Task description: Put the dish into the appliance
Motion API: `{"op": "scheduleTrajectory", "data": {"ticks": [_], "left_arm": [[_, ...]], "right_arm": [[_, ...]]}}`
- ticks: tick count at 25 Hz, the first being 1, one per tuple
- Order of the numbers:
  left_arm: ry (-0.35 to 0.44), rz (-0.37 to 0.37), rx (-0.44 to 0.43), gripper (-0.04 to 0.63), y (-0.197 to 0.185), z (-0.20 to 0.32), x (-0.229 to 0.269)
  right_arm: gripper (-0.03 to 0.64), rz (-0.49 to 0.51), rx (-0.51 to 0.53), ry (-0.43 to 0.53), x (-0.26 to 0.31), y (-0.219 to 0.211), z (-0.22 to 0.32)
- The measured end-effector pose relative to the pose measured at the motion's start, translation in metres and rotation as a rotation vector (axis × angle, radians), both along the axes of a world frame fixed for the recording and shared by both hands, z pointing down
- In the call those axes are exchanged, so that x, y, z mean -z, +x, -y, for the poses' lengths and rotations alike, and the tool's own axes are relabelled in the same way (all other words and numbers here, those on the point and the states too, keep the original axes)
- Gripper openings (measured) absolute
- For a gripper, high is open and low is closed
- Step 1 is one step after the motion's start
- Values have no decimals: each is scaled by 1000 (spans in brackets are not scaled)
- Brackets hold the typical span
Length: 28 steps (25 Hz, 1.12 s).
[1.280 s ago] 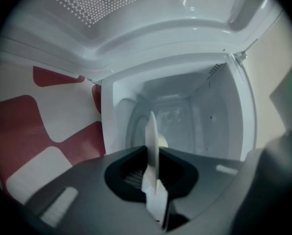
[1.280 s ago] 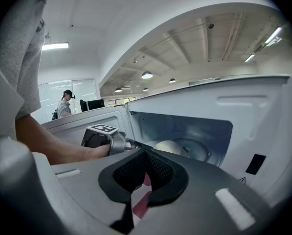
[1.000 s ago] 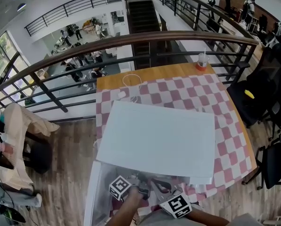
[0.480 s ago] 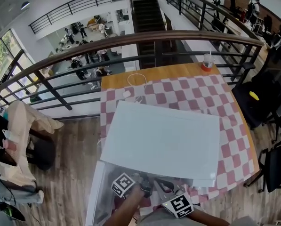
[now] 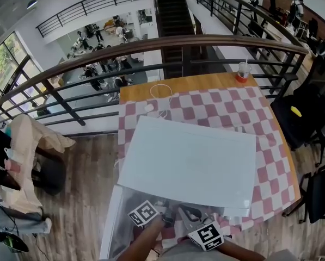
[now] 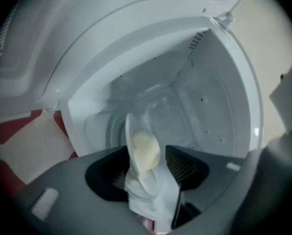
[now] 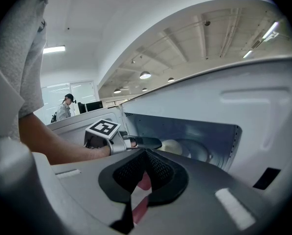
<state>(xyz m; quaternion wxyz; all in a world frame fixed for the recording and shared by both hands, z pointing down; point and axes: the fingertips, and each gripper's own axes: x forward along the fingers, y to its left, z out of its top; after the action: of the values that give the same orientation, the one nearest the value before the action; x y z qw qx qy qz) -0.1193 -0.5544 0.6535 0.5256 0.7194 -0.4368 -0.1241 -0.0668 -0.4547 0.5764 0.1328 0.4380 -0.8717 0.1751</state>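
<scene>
The appliance (image 5: 189, 162) is a white box on the checked tablecloth, its door (image 5: 114, 222) swung open at the left. My left gripper (image 6: 153, 168) reaches into the white cavity (image 6: 194, 97). Its jaws are opening around a white dish (image 6: 145, 151) with a pale yellow lump on it. The right pad (image 6: 181, 166) stands apart from the dish. From the right gripper view, the left gripper (image 7: 138, 142) sits at the cavity mouth with the dish (image 7: 174, 147) at its tip. My right gripper (image 7: 145, 156) waits just outside the appliance, shut and empty.
A cup with a straw (image 5: 241, 70) stands at the table's far right corner and a white cable (image 5: 159, 94) lies at the far edge. A dark railing (image 5: 167, 43) runs behind the table. Black chairs (image 5: 298, 118) stand to the right.
The head view has shifted slightly. Both grippers stay at the appliance's front opening; nothing else has visibly moved.
</scene>
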Motion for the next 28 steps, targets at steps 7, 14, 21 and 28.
{"op": "scheduleTrajectory", "data": {"ticks": [7, 14, 21, 28], "left_arm": [[121, 338, -191, 298, 10, -8, -3], [81, 557, -280, 287, 12, -15, -12], [14, 642, -346, 298, 17, -29, -18], [-80, 665, -377, 304, 12, -45, -31]], "right_arm": [[0, -8, -7, -1, -2, 3, 1], [-1, -10, 7, 9, 2, -1, -3], [0, -23, 16, 23, 5, 0, -13], [0, -48, 39, 54, 7, -3, -25]]}}
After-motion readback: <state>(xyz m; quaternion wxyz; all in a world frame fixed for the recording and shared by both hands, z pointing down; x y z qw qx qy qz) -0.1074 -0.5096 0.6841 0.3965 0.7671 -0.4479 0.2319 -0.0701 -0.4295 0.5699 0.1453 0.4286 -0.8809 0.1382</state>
